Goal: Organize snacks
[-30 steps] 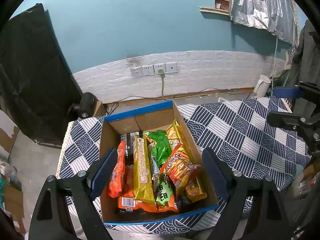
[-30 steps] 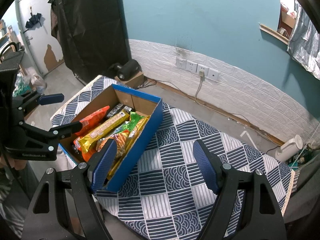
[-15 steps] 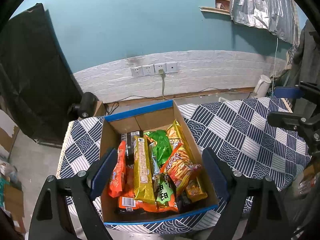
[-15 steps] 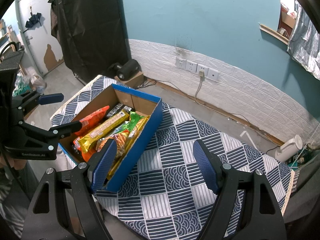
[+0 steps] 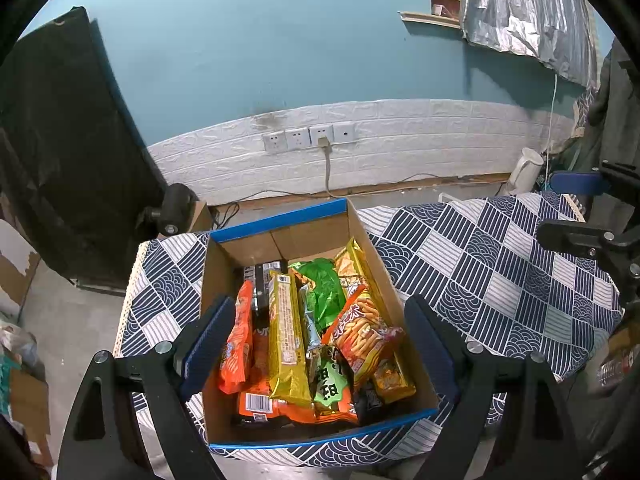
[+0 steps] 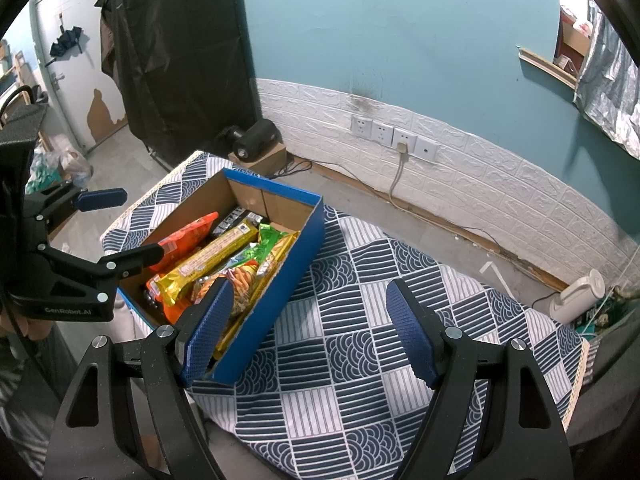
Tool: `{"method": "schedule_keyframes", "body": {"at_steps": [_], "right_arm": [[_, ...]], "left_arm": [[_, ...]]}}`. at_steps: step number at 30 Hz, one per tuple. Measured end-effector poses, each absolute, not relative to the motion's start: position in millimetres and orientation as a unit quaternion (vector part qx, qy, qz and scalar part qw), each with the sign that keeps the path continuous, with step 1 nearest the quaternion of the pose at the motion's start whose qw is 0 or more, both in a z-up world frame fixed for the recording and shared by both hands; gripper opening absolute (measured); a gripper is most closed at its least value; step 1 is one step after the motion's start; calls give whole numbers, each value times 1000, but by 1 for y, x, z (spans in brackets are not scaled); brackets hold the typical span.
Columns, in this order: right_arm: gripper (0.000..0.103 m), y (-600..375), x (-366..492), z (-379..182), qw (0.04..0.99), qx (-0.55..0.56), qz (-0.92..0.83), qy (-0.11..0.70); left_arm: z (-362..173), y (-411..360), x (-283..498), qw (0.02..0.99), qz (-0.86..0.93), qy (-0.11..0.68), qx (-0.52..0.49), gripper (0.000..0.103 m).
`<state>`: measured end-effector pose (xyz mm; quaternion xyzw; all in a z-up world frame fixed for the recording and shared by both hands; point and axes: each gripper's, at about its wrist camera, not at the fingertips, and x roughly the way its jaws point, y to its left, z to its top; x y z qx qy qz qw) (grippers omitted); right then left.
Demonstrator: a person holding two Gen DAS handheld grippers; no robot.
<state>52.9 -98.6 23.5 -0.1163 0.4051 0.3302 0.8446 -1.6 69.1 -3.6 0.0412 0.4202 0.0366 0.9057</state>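
**Snacks packed in the blue-edged box**

Snacks (image 5: 304, 340) lie lengthwise and crowded in the cardboard box (image 5: 280, 224) at the left end of the patterned tablecloth (image 6: 360, 320); none lie on the cloth. That fits either a finished sort or one about to be unpacked. My left gripper (image 5: 316, 340) hovers over the box, jaws wide apart and holding nothing. My right gripper (image 6: 308, 328) hangs beside the box, also spread and holding nothing. Any grasp should take one packet by its long edges, squarely.

Left black two-finger gripper (image 5: 316, 340): angular matte-black frame, silver screws at joints, blue textured finger pads (image 5: 206, 346). Right black two-finger gripper (image 6: 308, 332): same build. White "GenRobot.AI" marking on left frame, right-wrist view.
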Motion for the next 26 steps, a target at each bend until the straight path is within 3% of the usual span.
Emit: {"method": "schedule_keyframes", "body": {"at_steps": [26], "right_arm": [[78,-102,54,24,843,-118,329,408]], "left_arm": [[-4,73,0,902,46,427,43,88]]}}
